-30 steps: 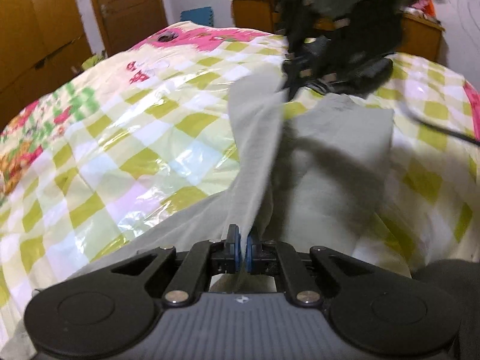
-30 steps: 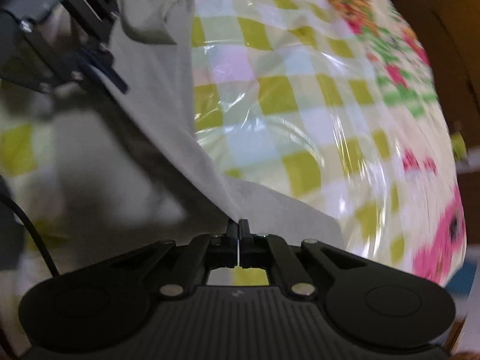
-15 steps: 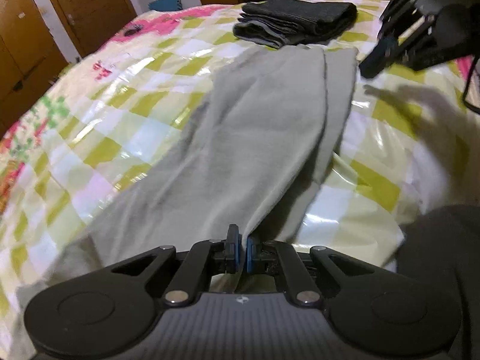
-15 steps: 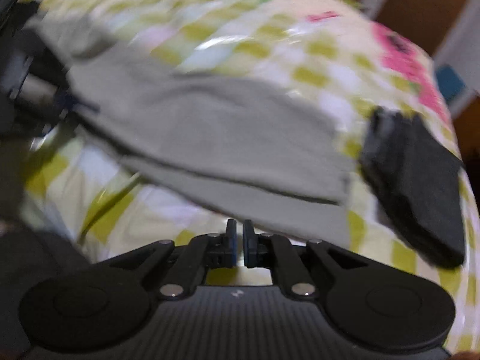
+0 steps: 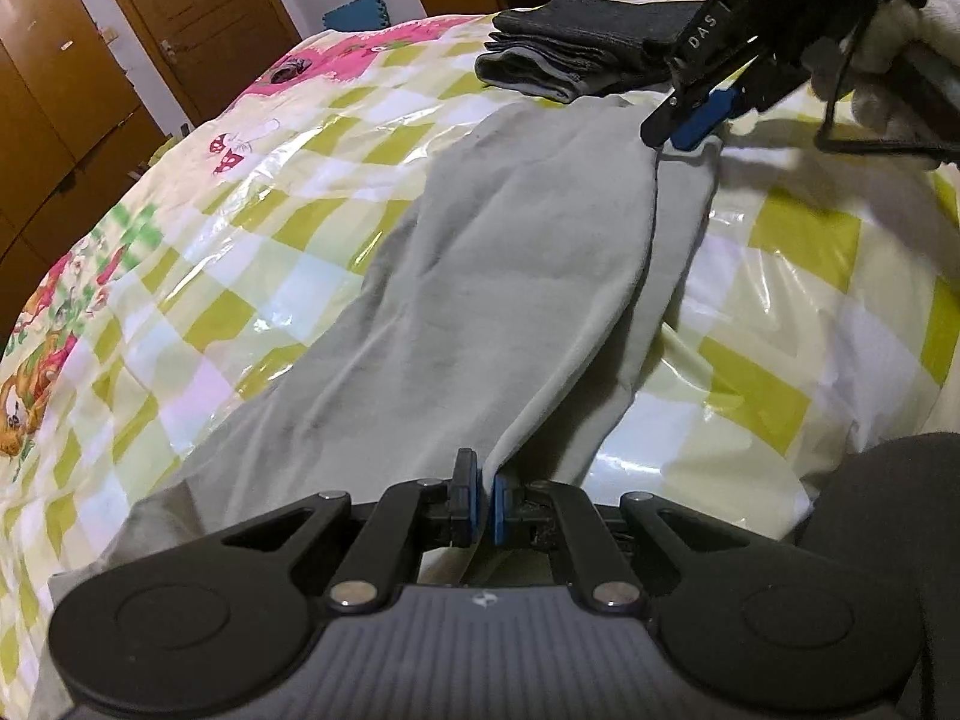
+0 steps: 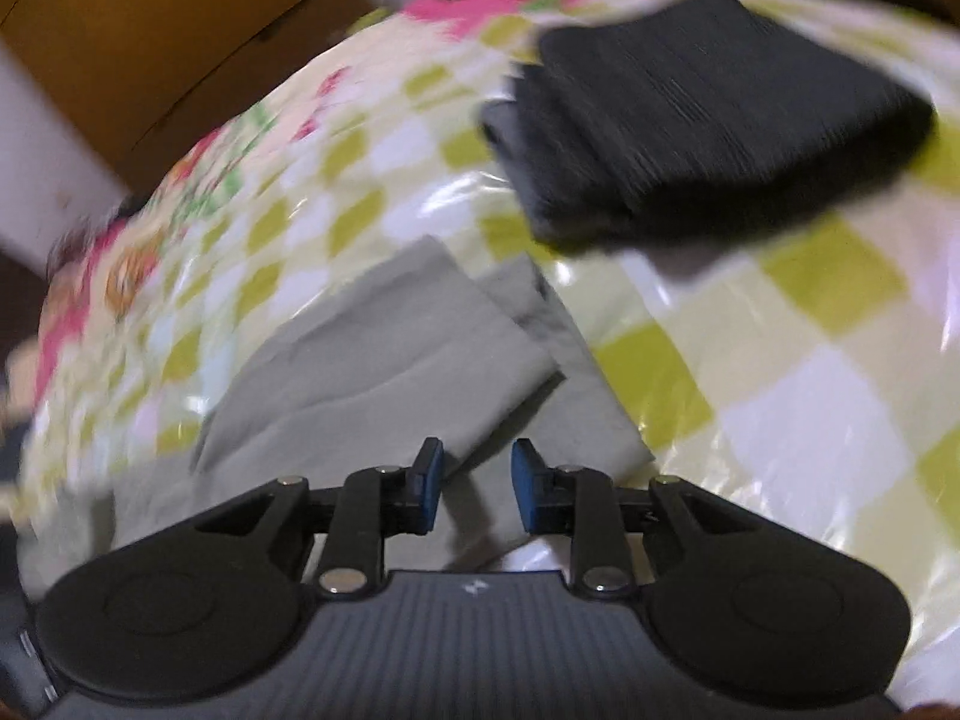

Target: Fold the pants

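Across the checked bed (image 5: pixel 252 276), grey pants (image 5: pixel 480 276) are pinched in the left gripper (image 5: pixel 483 504); the right gripper (image 6: pixel 474 483), jaws opening and empty, should be withdrawn cleanly.

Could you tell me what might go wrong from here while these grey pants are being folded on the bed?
1. The top leg of the grey pants lies askew, so the lower leg shows along one side; the fold may set crooked.
2. The right gripper is opening over the leg ends, with nothing pinched, while the left gripper pinches the other end; a pull could drag them.
3. The folded dark clothes lie close beyond and could be bumped.
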`<state>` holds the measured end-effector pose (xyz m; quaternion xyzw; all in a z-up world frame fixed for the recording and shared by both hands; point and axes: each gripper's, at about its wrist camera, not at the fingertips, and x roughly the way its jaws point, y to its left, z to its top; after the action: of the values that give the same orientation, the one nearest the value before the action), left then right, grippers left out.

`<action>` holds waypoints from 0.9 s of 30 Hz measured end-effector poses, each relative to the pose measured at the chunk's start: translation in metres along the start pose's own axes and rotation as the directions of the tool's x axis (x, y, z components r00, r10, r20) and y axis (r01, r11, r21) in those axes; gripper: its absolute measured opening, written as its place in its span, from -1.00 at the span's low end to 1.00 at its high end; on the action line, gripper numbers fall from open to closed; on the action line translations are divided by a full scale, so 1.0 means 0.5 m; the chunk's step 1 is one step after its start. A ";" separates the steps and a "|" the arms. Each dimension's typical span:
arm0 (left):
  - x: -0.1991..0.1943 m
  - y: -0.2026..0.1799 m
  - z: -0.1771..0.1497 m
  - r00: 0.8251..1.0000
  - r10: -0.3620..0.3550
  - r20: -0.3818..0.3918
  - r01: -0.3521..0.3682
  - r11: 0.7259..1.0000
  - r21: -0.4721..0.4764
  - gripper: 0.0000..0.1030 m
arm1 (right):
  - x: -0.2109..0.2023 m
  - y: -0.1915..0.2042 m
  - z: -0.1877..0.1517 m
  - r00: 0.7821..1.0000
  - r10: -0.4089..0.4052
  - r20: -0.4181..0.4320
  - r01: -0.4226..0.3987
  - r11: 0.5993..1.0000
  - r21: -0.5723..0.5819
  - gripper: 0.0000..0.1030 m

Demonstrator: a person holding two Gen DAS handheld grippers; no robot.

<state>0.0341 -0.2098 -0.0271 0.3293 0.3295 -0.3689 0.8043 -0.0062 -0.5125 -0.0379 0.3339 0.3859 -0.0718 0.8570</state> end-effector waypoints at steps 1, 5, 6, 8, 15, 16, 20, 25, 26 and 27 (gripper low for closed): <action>-0.001 -0.003 0.000 1.000 0.008 0.006 -0.008 1.000 0.002 -0.59 | 0.004 -0.008 0.001 1.000 0.012 0.012 -0.013 0.999 0.029 -0.49; 0.006 -0.011 -0.001 1.000 0.010 0.004 -0.010 1.000 0.000 -0.58 | 0.015 -0.002 0.010 0.999 0.028 0.043 -0.030 0.999 0.043 -0.44; 0.007 -0.013 0.000 1.000 0.016 0.006 -0.016 1.000 0.001 -0.58 | 0.020 0.002 0.011 0.998 0.034 0.051 -0.036 0.999 0.040 -0.44; 0.007 -0.014 0.003 1.000 0.015 0.009 -0.015 1.000 -0.010 -0.58 | 0.035 0.001 0.017 0.998 0.041 0.057 -0.045 0.997 0.066 -0.77; -0.022 -0.006 -0.004 0.999 0.039 0.030 -0.036 0.997 -0.068 -0.47 | -0.053 -0.016 0.005 0.973 0.141 0.182 -0.165 0.979 0.123 -0.95; -0.028 -0.007 -0.006 0.998 0.045 0.035 -0.042 0.997 -0.066 -0.46 | -0.072 -0.018 0.003 0.968 0.150 0.202 -0.177 0.977 0.120 -0.95; -0.048 -0.017 -0.020 0.997 0.060 0.056 -0.056 0.996 -0.063 -0.39 | -0.097 -0.043 -0.020 0.967 0.129 0.219 -0.163 0.976 0.142 -0.95; -0.054 -0.020 -0.047 0.998 0.052 0.022 -0.049 0.992 -0.120 -0.35 | -0.031 -0.083 -0.052 0.992 0.049 0.119 -0.073 0.976 0.205 -0.92; -0.058 -0.020 -0.053 0.998 0.065 0.019 -0.062 0.990 -0.124 -0.35 | -0.034 -0.079 -0.053 0.990 0.048 0.129 -0.074 0.976 0.202 -0.87; -0.062 -0.017 -0.059 0.997 0.070 0.014 -0.067 0.989 -0.130 -0.32 | -0.036 -0.073 -0.052 0.990 0.046 0.136 -0.072 0.979 0.190 -0.85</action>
<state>0.0028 -0.1796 -0.0223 0.2841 0.3339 -0.3219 0.8392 -0.0484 -0.5266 -0.0561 0.4221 0.3101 -0.1054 0.8453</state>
